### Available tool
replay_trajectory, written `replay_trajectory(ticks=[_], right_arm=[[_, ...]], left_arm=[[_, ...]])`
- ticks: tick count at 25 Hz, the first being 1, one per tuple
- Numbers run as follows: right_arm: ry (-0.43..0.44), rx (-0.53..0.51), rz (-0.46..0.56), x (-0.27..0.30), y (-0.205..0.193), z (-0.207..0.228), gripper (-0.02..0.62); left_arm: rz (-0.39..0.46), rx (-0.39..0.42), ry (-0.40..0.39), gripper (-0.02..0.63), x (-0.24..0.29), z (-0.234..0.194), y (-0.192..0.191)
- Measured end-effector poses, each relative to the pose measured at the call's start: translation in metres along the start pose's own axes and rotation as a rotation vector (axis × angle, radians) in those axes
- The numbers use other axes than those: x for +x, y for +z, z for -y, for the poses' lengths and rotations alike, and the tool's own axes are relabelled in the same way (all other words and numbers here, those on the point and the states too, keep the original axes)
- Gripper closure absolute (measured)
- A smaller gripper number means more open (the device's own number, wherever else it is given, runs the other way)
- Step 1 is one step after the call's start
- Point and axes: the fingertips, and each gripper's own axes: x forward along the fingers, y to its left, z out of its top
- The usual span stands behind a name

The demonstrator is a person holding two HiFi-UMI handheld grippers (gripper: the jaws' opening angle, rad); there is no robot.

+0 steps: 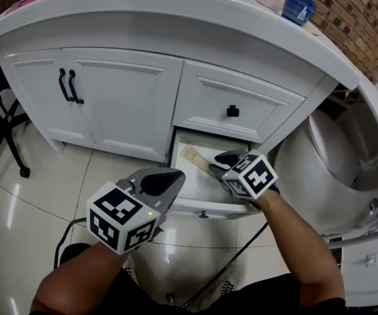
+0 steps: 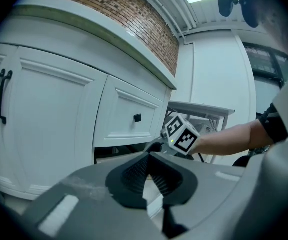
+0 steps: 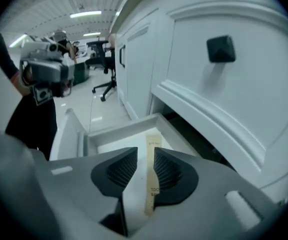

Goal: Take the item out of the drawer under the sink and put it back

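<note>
The low drawer (image 1: 202, 206) of the white sink cabinet stands pulled out. A flat tan stick-shaped item (image 1: 194, 157) lies inside it on the white bottom. My right gripper (image 1: 227, 159) hovers over the drawer, just right of the item. In the right gripper view its jaws (image 3: 145, 156) stand a little open, and the item (image 3: 153, 140) shows through the gap, lying in the drawer (image 3: 119, 129) below. My left gripper (image 1: 169, 179) hangs at the drawer's front left corner. Its jaws (image 2: 149, 156) meet at the tips with nothing in them.
Above the open drawer is a shut drawer with a black knob (image 1: 233, 111). Left of it are two cabinet doors with black handles (image 1: 69, 86). A large white rounded fixture (image 1: 327, 169) stands close at the right. An office chair (image 1: 2, 130) stands far left on the tiled floor.
</note>
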Motion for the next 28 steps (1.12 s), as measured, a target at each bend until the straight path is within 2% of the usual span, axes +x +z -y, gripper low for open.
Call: replay_trajectory(ticks=[3,6,19,21,22,25,28], right_arm=[[0.026,-0.061,-0.129,0.034,-0.021,0.008,0.499],[0.045,-0.039,-0.187,0.057,-0.039,0.016,0.499],[0.044,0.023,-0.223,0.082,-0.049,0.027,0.506],[0.029,-0.004,-0.208,0.079,-0.044,0.026,0.533],[0.030,-0.023,-0.187,0.077,-0.038,0.021,0.567],[0.035,-0.075,-0.145,0.069,-0.026,0.005,0.573],[-0.018,-0.111,-0.140,0.056,-0.022,0.005,0.575]], left_arm=[[0.000,-0.006,0.005,0.600,0.000,-0.005,-0.001],[0.002,-0.014,0.002,0.600,0.002,-0.007,-0.001],[-0.015,-0.049,-0.003,0.600,0.007,-0.015,-0.012],[-0.014,-0.049,-0.006,0.600,0.007,-0.014,-0.011],[-0.013,-0.049,-0.009,0.600,0.008,-0.013,-0.010],[-0.008,-0.046,-0.021,0.600,0.008,-0.008,-0.007],[-0.004,-0.038,-0.028,0.600,0.007,-0.003,-0.005]])
